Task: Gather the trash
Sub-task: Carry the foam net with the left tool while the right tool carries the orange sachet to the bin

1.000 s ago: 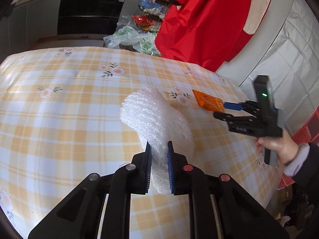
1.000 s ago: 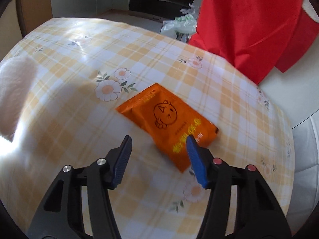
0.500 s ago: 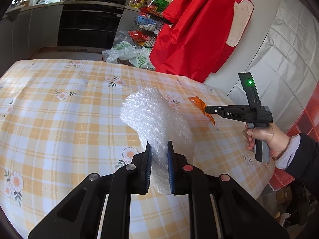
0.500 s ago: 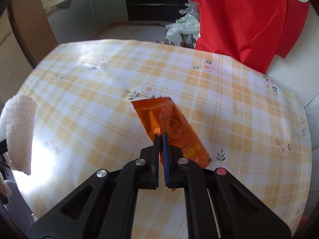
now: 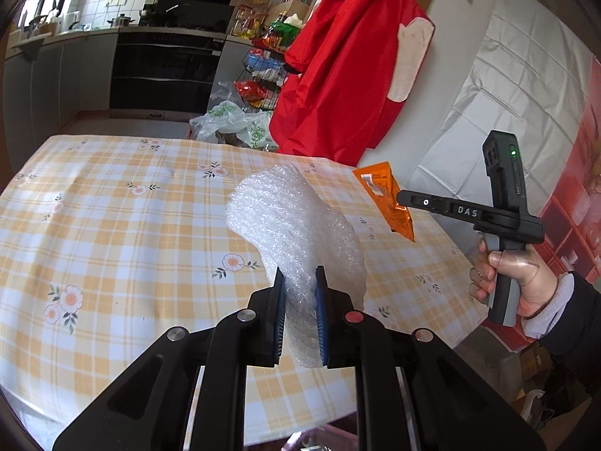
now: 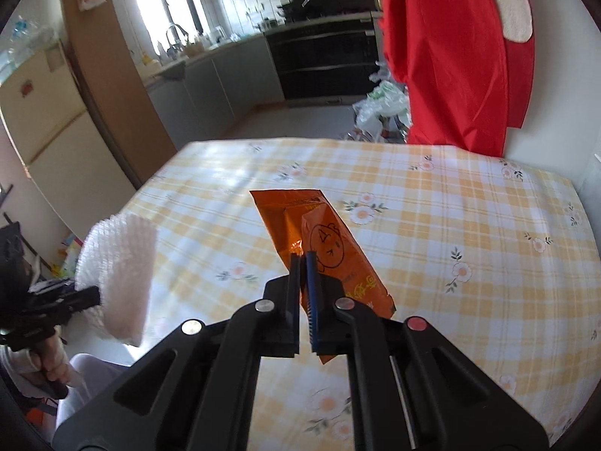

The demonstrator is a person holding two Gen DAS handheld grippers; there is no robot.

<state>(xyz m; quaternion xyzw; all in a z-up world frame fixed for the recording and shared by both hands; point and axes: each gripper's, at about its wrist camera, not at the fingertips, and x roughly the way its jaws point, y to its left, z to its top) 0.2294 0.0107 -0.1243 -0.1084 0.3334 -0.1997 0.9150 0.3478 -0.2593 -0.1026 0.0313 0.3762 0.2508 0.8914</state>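
1. Trash, item one: bubble wrap [image 5: 293, 225], white, crumpled; clamped between the pads of the left gripper [image 5: 299, 312] and carried clear above the worktop [image 5: 112, 225].
2. Trash, item two: orange snack packet [image 6: 319, 240], flat, cartoon face printed; pinched by the closed right gripper [image 6: 305, 293], hanging off the worktop surface.
3. Worktop: yellow checked cloth with flowers; no further loose trash visible on it.
4. Status: both visible pieces picked up. Remaining, by judgement: carrying them to a bin, none of which is in view.
5. Background: red cloth [image 5: 349, 56], hanging beyond the far edge.
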